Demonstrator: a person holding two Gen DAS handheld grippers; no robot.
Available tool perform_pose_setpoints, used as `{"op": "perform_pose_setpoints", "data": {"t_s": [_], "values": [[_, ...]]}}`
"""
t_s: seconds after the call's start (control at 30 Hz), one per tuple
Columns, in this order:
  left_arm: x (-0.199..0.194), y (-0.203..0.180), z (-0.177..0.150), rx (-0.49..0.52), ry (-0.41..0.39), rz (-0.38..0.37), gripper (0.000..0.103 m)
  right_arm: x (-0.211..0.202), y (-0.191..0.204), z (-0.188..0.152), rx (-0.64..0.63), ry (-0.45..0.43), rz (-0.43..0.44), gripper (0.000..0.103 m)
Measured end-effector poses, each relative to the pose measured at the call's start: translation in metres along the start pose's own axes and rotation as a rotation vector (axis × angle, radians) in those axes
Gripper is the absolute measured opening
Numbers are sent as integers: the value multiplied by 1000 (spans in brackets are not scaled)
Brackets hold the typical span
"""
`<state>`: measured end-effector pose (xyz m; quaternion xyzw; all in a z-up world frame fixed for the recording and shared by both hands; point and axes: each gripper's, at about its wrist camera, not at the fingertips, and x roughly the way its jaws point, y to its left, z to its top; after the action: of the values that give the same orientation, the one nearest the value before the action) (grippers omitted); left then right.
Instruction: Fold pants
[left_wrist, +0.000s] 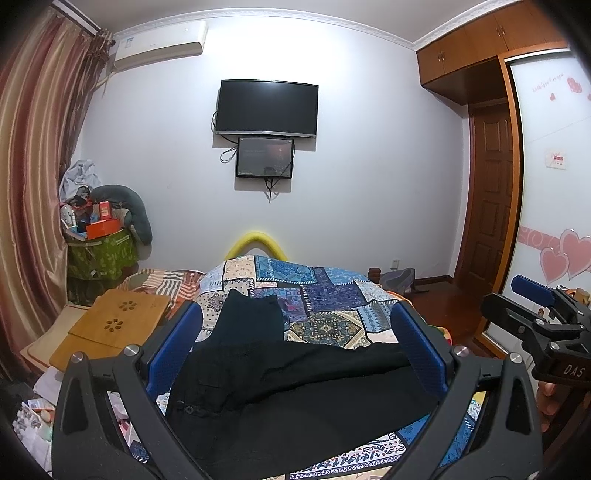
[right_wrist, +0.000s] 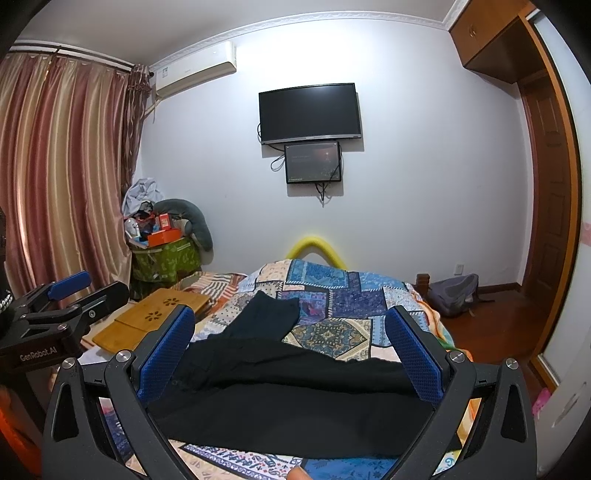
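Note:
Black pants (left_wrist: 295, 391) lie spread on a patchwork bedspread (left_wrist: 325, 295), one leg reaching away toward the bed's far end (left_wrist: 251, 314). The waistband button (left_wrist: 188, 410) shows at the left. My left gripper (left_wrist: 295, 328) is open, held above the pants with nothing between its blue pads (left_wrist: 173, 347). My right gripper (right_wrist: 291, 332) is open too, above the same pants (right_wrist: 295, 398), empty. It also shows in the left wrist view (left_wrist: 532, 306) at the right. The left gripper shows in the right wrist view (right_wrist: 77, 291) at the left.
A wooden lap desk (left_wrist: 118, 317) lies on the bed's left side. A green bin (left_wrist: 99, 254) piled with clutter stands by the curtain (left_wrist: 33, 184). A yellow foam arch (left_wrist: 258, 242) rises at the bed's far end. A grey backpack (right_wrist: 454, 293) sits on the floor at the right.

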<state>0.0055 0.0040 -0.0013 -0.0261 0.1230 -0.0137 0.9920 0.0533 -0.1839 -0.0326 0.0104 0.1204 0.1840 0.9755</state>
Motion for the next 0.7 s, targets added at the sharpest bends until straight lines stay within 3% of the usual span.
{"op": "perform_pose_setpoints", "data": {"t_s": [0.7], "values": [[0,-3,3,4,-10,9,103,-2,4,4,-20,-5,-5,102]]}}
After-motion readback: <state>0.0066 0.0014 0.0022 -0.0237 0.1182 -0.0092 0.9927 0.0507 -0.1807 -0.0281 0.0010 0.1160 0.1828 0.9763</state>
